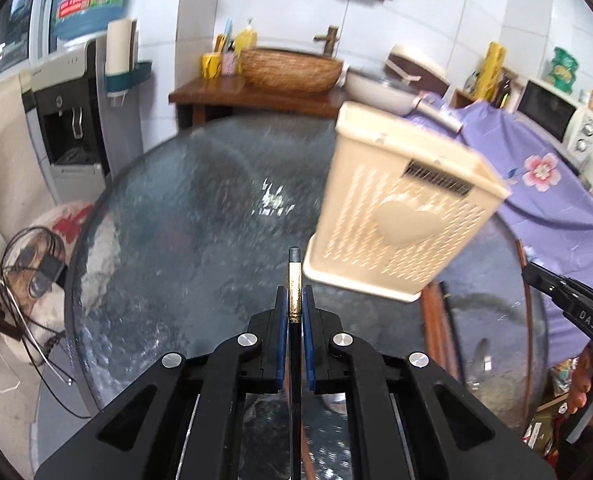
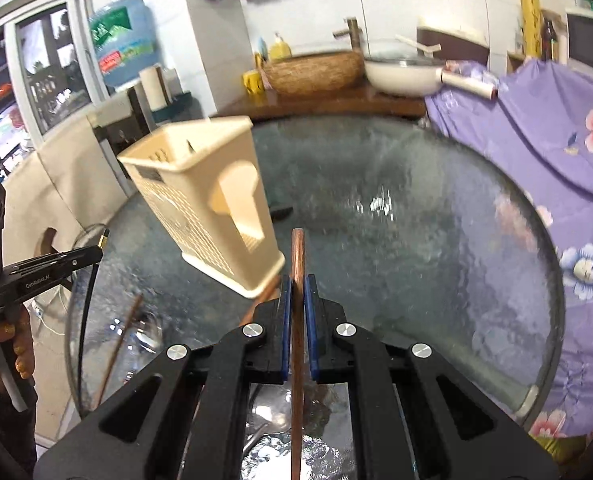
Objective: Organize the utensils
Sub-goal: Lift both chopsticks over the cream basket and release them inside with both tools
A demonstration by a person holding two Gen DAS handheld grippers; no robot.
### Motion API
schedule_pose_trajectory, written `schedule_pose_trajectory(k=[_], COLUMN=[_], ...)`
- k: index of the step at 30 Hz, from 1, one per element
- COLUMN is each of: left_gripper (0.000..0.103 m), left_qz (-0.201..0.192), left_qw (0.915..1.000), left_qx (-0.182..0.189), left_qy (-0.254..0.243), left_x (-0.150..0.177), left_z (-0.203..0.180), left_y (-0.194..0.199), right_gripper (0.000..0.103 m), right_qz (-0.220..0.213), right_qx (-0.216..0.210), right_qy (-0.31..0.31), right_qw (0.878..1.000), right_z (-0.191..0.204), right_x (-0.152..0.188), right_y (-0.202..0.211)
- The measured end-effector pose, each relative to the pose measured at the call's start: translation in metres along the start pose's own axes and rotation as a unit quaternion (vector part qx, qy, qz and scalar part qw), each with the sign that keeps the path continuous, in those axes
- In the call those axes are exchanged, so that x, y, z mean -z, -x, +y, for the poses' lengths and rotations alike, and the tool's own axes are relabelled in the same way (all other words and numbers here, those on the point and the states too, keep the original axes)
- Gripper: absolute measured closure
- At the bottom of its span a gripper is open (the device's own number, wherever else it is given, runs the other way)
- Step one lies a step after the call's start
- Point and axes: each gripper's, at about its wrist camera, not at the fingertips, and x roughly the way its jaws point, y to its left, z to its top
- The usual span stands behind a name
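Round glass bench (image 1: 168,216) in a tiled kitchen carries the cream caddy (image 1: 400,208). Left gripper (image 1: 295,300) fingers clamp a black chopstick (image 1: 294,280); right gripper (image 2: 297,292) fingers clamp a brown chopstick (image 2: 297,256). A spoon (image 2: 272,420) lies on the glass.

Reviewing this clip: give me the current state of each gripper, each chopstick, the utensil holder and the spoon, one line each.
left gripper: shut on the black chopstick.
black chopstick: held between the pads, gold band showing.
right gripper: shut on the brown chopstick.
brown chopstick: held, tip pointing forward.
utensil holder: upright on the glass table; contents not visible.
spoon: lying on the table below the right gripper.
loose chopstick: lying on the table.
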Motion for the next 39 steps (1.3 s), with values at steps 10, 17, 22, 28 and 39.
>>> schedule_pose_trajectory(k=[10, 17, 22, 28, 39], left_gripper=[0.096, 0.096, 0.096, 0.096, 0.096], left_qz=[-0.068, -0.094, -0.111, -0.138, -0.226], left_qw=[0.9963, 0.9933, 0.9912, 0.9878, 0.9707], left_qx=[0.04, 0.05, 0.052, 0.053, 0.077], left_qy=[-0.032, -0.045, -0.051, -0.049, -0.027], left_x=[-0.012, -0.017, -0.031, -0.055, -0.135], left_z=[-0.024, -0.031, -0.035, -0.039, -0.055], left_y=[0.067, 0.094, 0.105, 0.116, 0.159], right_gripper=[0.096, 0.096, 0.096, 0.096, 0.096], right_qz=[-0.062, -0.067, -0.074, -0.087, -0.14], right_qx=[-0.069, -0.092, -0.118, -0.135, -0.151], right_qy=[0.003, 0.021, 0.03, 0.054, 0.059], right_qw=[0.996, 0.993, 0.99, 0.986, 0.977], right_z=[0.007, 0.019, 0.032, 0.053, 0.069], right_x=[-0.031, -0.039, -0.058, -0.088, -0.19], right_y=[0.067, 0.083, 0.089, 0.094, 0.115])
